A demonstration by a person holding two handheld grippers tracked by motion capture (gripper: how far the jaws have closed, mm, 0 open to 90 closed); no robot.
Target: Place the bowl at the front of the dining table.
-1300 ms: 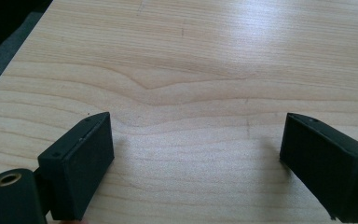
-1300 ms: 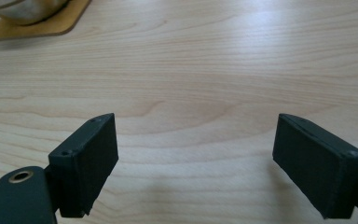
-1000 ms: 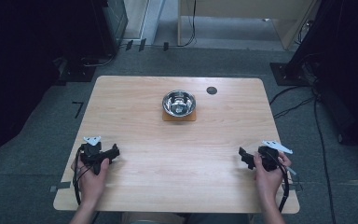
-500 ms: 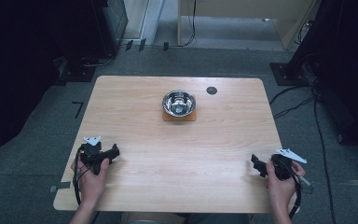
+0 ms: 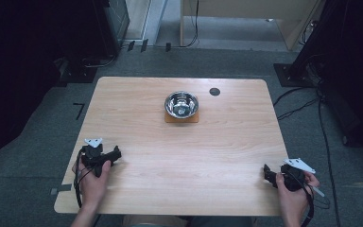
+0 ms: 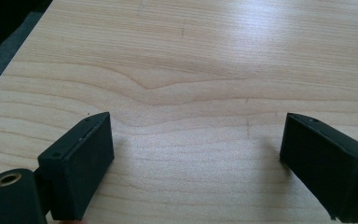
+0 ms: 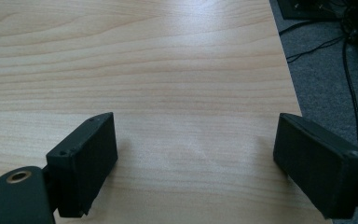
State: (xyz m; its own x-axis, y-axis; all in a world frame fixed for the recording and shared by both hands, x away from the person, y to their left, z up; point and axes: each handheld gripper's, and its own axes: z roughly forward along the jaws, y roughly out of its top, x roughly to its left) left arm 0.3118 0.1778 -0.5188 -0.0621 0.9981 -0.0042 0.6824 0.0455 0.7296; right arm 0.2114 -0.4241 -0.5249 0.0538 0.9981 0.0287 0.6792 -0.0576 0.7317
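With both sets of jaws spread over bare tabletop (image 5: 184, 161), my left gripper (image 5: 117, 154) and right gripper (image 5: 266, 172) sit near the front edge, well apart from the untouched steel bowl (image 5: 181, 104) on its brown mat (image 5: 181, 118), so I judge nothing is done yet.

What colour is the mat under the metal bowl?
Orange-brown; the mat under the bowl shows best in the high view.

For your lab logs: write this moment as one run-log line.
left tool: open, empty | right tool: open, empty | round steel bowl: on orange mat, untouched
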